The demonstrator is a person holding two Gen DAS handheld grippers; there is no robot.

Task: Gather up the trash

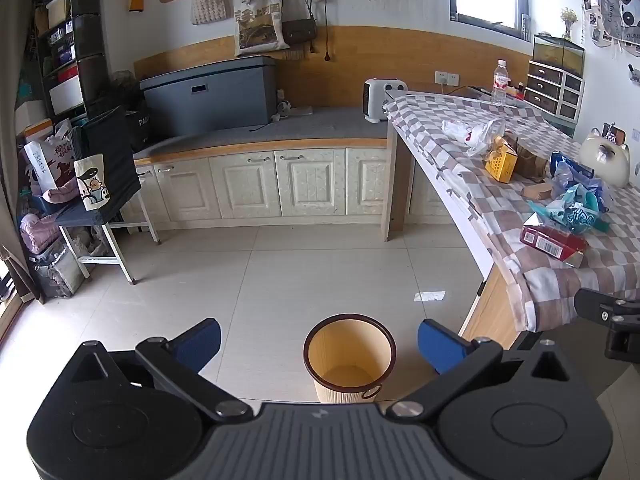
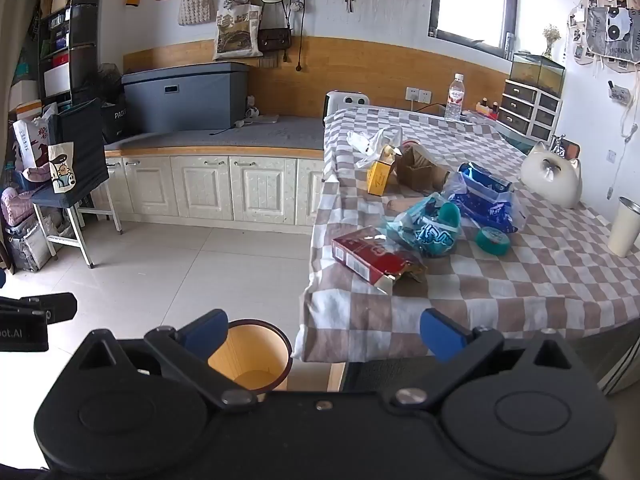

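Left gripper [image 1: 319, 342] fills the bottom of the left wrist view, jaws spread wide, nothing between them; two blue pads [image 1: 200, 342]. One waste bin [image 1: 349, 358] sits bottom centre on the tile floor [image 1: 280, 272], framed by the spread jaws, interior looks empty. Right gripper [image 2: 323, 332] at the bottom of the right wrist view, also wide apart and empty; its left pad overlaps the bin [image 2: 256, 354] at lower left, right pad sits over the edge of the checkered tablecloth [image 2: 520, 280].

Trash lies on the table, centre right of the right wrist view, left to right:
- one white plastic bag [image 2: 374, 140], farthest back
- one yellow box [image 2: 380, 176], upright, just beside the bag
- one red carton [image 2: 368, 256], lying flat, nearest the table edge, one end torn open
- one brown paper bag [image 2: 418, 168], behind the rest
- one teal wrapper [image 2: 428, 228], touching the red carton's far side
- one blue wrapper [image 2: 484, 196], just beside the teal one
- one teal tape roll [image 2: 493, 240], near the blue wrapper

Not trash, same table: one water bottle [image 2: 455, 98] upright at the far end, one white cat figure [image 2: 554, 176] at right, one metal cup [image 2: 626, 226] at the right edge of the frame.

All trash sits on the table, well apart from the bin.
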